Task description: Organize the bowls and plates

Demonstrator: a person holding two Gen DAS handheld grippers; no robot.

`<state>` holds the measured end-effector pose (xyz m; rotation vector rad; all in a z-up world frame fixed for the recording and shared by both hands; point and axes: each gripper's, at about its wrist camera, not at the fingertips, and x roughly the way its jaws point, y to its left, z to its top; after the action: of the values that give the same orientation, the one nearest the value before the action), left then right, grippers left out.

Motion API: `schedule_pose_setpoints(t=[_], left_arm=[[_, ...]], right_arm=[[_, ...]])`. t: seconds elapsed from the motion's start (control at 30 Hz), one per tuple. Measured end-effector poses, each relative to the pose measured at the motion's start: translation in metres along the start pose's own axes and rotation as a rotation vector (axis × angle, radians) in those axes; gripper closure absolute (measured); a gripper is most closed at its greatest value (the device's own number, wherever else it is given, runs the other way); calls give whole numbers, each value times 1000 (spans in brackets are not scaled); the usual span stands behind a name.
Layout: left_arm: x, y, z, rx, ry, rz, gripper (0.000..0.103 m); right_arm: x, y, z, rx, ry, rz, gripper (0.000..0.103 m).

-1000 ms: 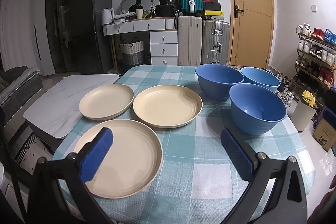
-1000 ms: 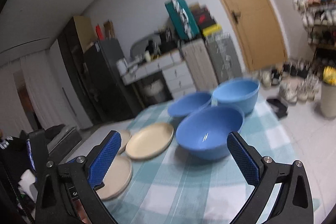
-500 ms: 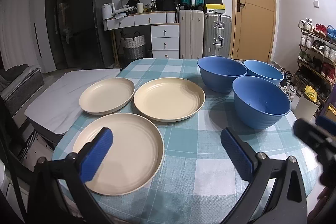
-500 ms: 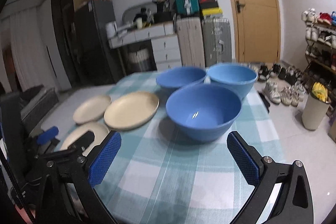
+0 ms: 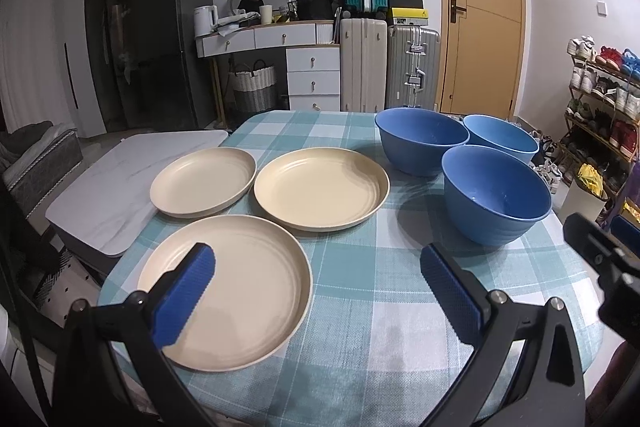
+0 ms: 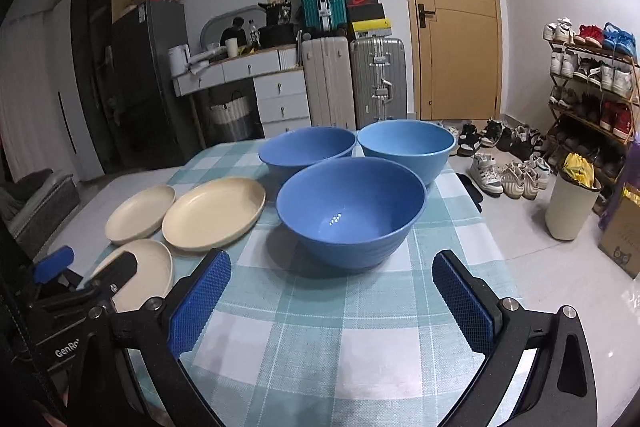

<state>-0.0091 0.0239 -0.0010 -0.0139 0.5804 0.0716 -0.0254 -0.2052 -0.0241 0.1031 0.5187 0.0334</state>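
My right tool [image 6: 332,297] is spread wide and empty, with the near bowl [image 6: 350,211] dead ahead between its pads, two more bowls [image 6: 306,151] touching it behind. My left tool [image 5: 316,293] is spread too, its left pad over the near plate [image 5: 240,291]; two other plates [image 5: 322,193] lie beyond, close together on the checked cloth of the bench [image 5: 360,339]. Bowls are deep, smooth, blue; plates shallow, cream, ridged. Each tool is nearer its own pile.
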Motion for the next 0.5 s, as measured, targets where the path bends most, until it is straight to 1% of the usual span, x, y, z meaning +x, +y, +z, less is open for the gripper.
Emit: schedule_pose_setpoints(t=[0.07, 0.17, 0.3, 0.4, 0.5], left_arm=[[-1, 0, 0, -2, -2, 2, 0], [-3, -1, -1, 2, -11, 0, 0], [-4, -6, -2, 20, -12, -3, 0], [-4, -9, -3, 35, -11, 1, 0], [-2, -9, -3, 39, -10, -37, 0]], right_arm=[[-3, 0, 0, -2, -21, 9, 0], [-6, 5, 1, -35, -32, -27, 0], [-5, 11, -1, -55, -15, -9, 0], [-2, 15, -1, -64, 15, 11, 0], [-2, 15, -3, -64, 17, 14, 0]])
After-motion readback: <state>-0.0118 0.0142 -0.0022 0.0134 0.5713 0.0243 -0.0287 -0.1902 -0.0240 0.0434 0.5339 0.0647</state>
